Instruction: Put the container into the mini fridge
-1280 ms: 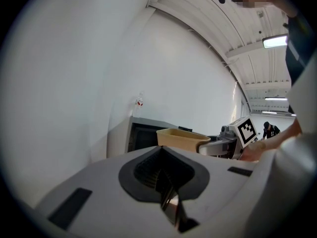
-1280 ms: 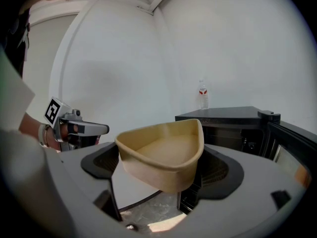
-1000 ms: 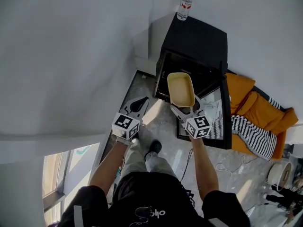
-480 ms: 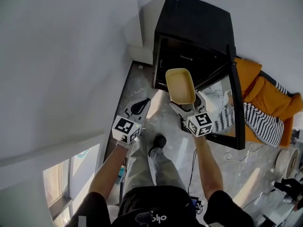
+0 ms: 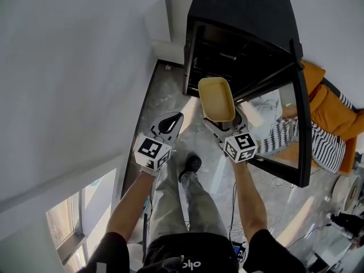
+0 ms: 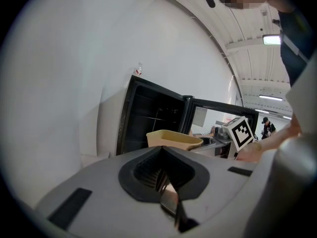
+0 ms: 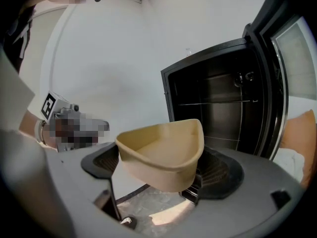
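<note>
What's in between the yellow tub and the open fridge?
Nothing. In the right gripper view, the container, held by the right gripper, faces the open mini fridge with only empty air between them.

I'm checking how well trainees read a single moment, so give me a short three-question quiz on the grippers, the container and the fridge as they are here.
1. Which gripper holds the yellow container? A. the left one B. the right one C. both together
2. True or false: the mini fridge has its door open.
3. Fill in: the left gripper has its jaws ___, with nothing between them.

Key: 1. B, the right gripper is clamped on the container's near end. 2. True. 3. together.
</note>
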